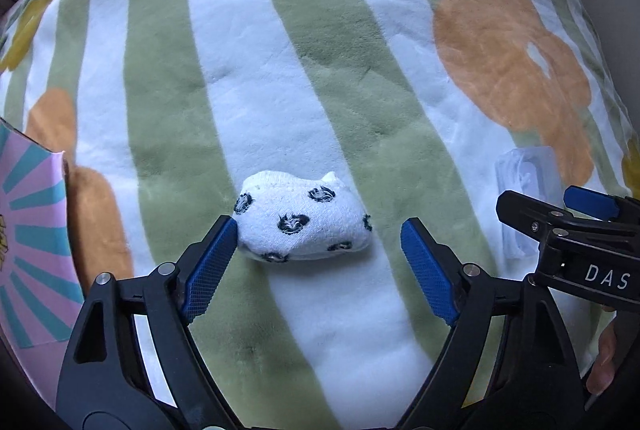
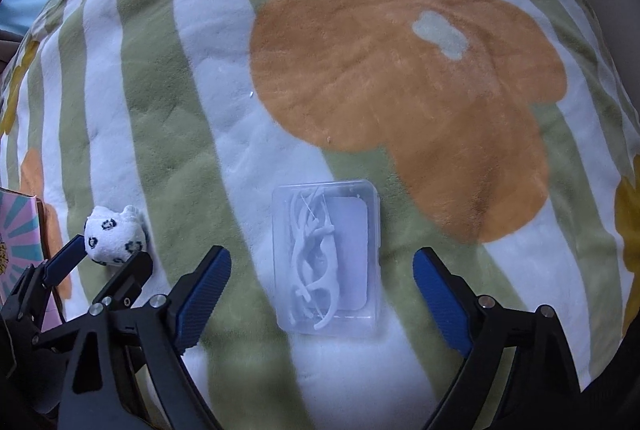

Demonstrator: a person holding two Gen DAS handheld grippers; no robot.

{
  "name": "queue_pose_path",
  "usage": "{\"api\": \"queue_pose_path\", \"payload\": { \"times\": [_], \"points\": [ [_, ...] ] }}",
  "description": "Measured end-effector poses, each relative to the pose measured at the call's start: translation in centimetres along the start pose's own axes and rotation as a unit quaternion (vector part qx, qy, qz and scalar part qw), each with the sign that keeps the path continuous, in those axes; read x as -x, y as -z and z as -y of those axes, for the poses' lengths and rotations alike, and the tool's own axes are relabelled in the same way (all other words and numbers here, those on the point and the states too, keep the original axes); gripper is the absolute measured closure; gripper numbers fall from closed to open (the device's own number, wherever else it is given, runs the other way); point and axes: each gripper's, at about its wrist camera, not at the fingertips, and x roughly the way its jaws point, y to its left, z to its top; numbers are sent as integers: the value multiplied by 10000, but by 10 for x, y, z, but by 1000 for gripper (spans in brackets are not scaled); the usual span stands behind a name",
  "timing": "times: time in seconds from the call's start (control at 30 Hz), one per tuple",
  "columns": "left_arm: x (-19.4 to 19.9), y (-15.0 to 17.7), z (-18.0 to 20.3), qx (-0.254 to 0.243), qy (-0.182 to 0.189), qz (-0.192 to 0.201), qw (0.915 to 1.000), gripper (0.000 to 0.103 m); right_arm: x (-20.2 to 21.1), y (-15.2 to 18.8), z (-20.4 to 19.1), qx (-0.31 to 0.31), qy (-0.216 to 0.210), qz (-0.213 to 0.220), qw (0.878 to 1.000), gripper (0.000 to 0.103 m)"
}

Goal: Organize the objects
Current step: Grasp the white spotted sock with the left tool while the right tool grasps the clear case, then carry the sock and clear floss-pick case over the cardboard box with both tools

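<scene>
**A:** What does your right gripper (image 2: 322, 272) have in front of it?

**B:** A clear plastic case (image 2: 326, 258), flat and rectangular with rounded corners, lying on the blanket (image 2: 192, 134) between your spread blue pads. Inside you have a tangle of thin white plastic pieces (image 2: 314, 262); they look like floss picks, though the lid blurs them and you can't be sure. Neither pad touches the case.

**A:** And the left gripper (image 1: 318, 250)?

**B:** Your jaws stand wide there too, around a rolled white sock (image 1: 302, 220) with dark round motifs. The left pad is at the sock's edge, seemingly touching; the right pad stands apart.

**A:** Anything cut off?

**B:** At your far left, a box (image 1: 32, 230) with pink and teal rays runs out of frame. From the left wrist camera the case is mostly hidden behind the right gripper.

**A:** Surfaces?

**B:** The blanket is plush fleece, green and white stripes with orange flowers; the sock is soft terry knit.
</scene>
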Motion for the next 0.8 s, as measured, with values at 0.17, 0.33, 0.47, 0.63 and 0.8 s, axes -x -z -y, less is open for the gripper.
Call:
{"api": "queue_pose_path", "payload": {
  "times": [0.17,0.33,0.47,0.63,0.8],
  "points": [
    [-12,0,-10,156,-96,-68,9998,20,-11,1,1,-27,65,-100,9999,26],
    [-17,2,-21,349,80,-73,9993,26,-12,4,7,-81,108,-70,9999,38],
    [-17,0,-18,254,128,22,9996,39,-11,7,14,-105,142,-41,9998,49],
    [-15,3,-20,295,196,43,9994,43,-9,12,18,-143,137,-15,9998,52],
    [-3,5,-22,430,245,124,9987,45,3,15,23,-176,67,63,9998,52]
  ]
}}
